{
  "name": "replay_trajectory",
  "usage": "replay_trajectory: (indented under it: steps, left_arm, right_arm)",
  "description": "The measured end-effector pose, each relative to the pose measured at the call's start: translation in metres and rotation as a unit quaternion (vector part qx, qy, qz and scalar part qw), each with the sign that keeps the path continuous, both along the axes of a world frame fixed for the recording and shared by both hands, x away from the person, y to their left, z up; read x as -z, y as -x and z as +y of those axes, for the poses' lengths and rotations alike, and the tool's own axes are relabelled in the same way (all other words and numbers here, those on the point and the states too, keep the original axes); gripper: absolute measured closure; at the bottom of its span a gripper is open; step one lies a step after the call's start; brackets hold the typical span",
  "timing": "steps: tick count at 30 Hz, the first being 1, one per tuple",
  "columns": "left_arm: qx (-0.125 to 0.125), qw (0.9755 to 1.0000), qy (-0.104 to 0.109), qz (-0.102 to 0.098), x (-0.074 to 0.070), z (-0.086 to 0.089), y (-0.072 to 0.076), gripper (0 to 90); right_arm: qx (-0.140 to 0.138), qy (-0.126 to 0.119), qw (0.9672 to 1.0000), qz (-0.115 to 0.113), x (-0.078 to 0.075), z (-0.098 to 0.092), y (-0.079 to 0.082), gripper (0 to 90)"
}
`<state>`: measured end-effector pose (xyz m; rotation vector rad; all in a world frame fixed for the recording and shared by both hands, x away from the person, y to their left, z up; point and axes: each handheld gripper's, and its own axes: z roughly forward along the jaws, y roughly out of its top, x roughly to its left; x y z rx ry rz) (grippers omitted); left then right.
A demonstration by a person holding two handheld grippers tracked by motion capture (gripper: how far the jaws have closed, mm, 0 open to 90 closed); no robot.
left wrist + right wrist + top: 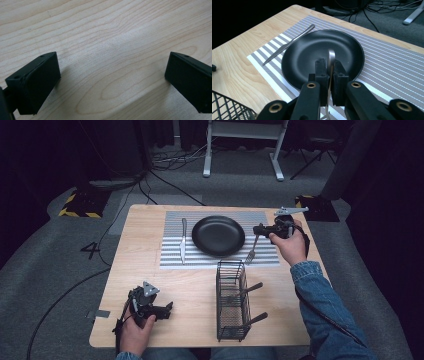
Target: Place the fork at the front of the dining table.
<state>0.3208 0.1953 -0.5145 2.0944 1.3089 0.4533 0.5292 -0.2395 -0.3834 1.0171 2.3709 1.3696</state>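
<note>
The left gripper [167, 309] rests near the near-left corner of the pale wooden worktop [145, 270], its jaws spread wide over bare wood with nothing between them, well apart from the place setting. On the grey-and-white striped placemat [270, 222] toward the far edge, a silver table knife [183, 240] lies just beside the left rim of the round black plate [218, 235], its long axis running from far edge to near edge. Right of the plate's near-right rim hangs the silver metal fork [251, 251], pinched by its handle in the right gripper [330, 72]; the jaws are clamped tight on the shaft, and the fork slopes down with its tines toward the mat. The tines look to be touching or all but touching the mat, though the high view is too small to settle it. To mirror the knife, the fork would have to come down flat with its long axis parallel to the knife, just beside the plate's right rim, so the right hand is the nearer one by far. Toward the near edge stands the black wire-mesh cutlery basket [231, 302], with two dark-handled utensils [247, 290] sticking out of its right side.
</note>
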Motion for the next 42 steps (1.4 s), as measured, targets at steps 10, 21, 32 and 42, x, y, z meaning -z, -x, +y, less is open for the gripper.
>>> replay_trajectory:
  steps: [10,21,32,42]
  left_arm:
    - [0.0,1.0,0.0,0.0,0.0,0.0,0.0,0.2]
    - [0.0,1.0,0.0,0.0,0.0,0.0,0.0,0.2]
    - [-0.001,1.0,0.0,0.001,0.0,-0.001,-0.001,0.1]
    - [-0.002,1.0,0.002,0.001,0.0,-0.001,-0.001,0.1]
  right_arm:
    - [0.002,-0.011,0.9999,0.011,0.002,0.001,-0.009,83.6]
    - [0.028,-0.015,0.9994,0.014,0.009,-0.007,-0.015,71.7]
    - [0.059,-0.007,0.9981,0.02,0.028,-0.021,-0.018,62.1]
    - [0.076,-0.006,0.9966,0.033,0.047,-0.034,-0.02,61.5]
